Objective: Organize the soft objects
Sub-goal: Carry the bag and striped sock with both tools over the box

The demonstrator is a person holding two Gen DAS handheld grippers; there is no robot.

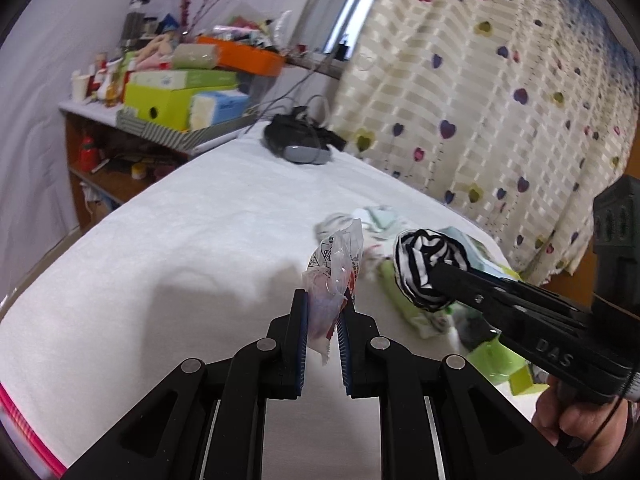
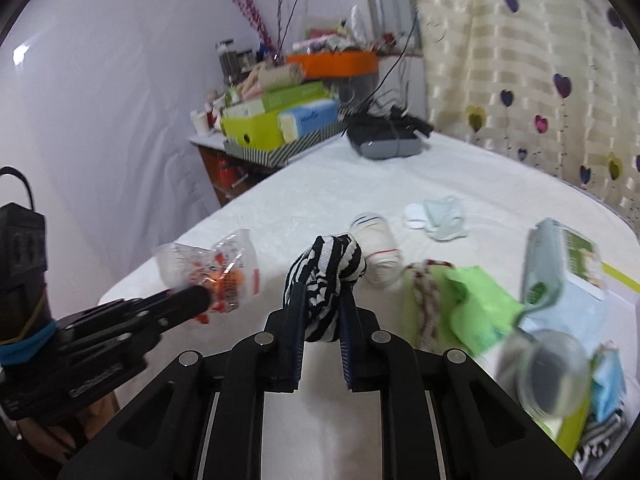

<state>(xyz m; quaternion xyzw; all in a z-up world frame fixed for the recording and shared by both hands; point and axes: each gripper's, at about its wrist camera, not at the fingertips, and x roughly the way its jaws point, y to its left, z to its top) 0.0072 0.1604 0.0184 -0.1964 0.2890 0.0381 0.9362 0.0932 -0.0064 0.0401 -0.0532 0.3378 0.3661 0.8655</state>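
My left gripper [image 1: 323, 300] is shut on a clear plastic packet [image 1: 334, 276] with red print and holds it above the white bed [image 1: 180, 220]. The packet also shows in the right wrist view [image 2: 216, 272], at the tip of the left gripper [image 2: 196, 300]. My right gripper [image 2: 324, 292] is shut on a black-and-white striped rolled sock [image 2: 324, 276], held above the bed. In the left wrist view the sock [image 1: 424, 268] sits at the tip of the right gripper [image 1: 440, 280], just right of the packet.
A white rolled sock [image 2: 380, 252], pale mint socks [image 2: 440, 216], a green cloth [image 2: 476, 308], a wipes pack [image 2: 560, 276] and a glass jar [image 2: 548, 372] lie at the right. A black and grey device [image 1: 298, 140] lies at the far end. A cluttered shelf [image 1: 168, 92] stands beyond the bed.
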